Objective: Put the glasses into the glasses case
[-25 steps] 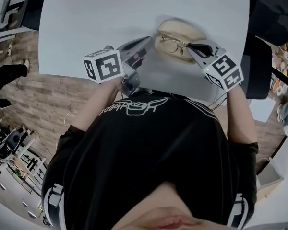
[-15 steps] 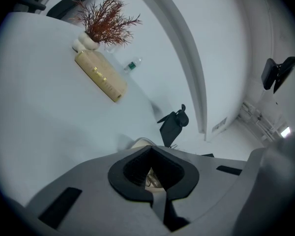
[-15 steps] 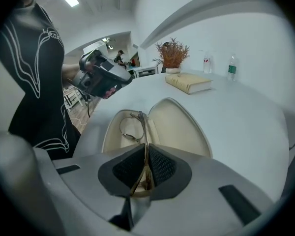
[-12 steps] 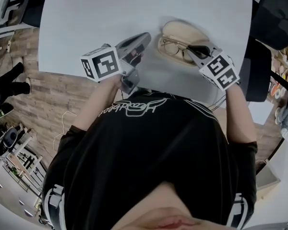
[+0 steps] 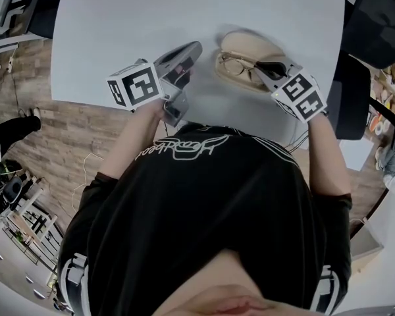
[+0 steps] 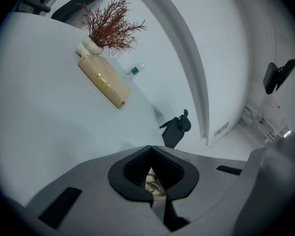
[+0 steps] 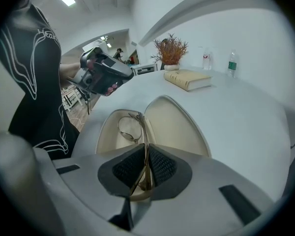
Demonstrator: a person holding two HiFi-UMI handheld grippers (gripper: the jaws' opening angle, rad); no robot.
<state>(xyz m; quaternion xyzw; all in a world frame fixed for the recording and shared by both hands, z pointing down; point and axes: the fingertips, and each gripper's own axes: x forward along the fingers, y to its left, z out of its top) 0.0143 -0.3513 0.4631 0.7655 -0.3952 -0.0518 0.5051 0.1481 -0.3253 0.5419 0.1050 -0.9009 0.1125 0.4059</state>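
Glasses sit inside the open case on the table, their frame pinched in the right gripper. Left gripper, jaws pressed together on nothing, is near the case.

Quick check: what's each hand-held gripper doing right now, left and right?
Left hand-held gripper: shut, holding nothing.
Right hand-held gripper: shut on the glasses, at the open glasses case.

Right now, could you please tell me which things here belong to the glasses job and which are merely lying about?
In the job: thin gold-framed glasses, open beige clamshell glasses case, right gripper clamped on the glasses.
Lying about: tan closed book, white vase of dried reddish twigs, clear plastic bottle.
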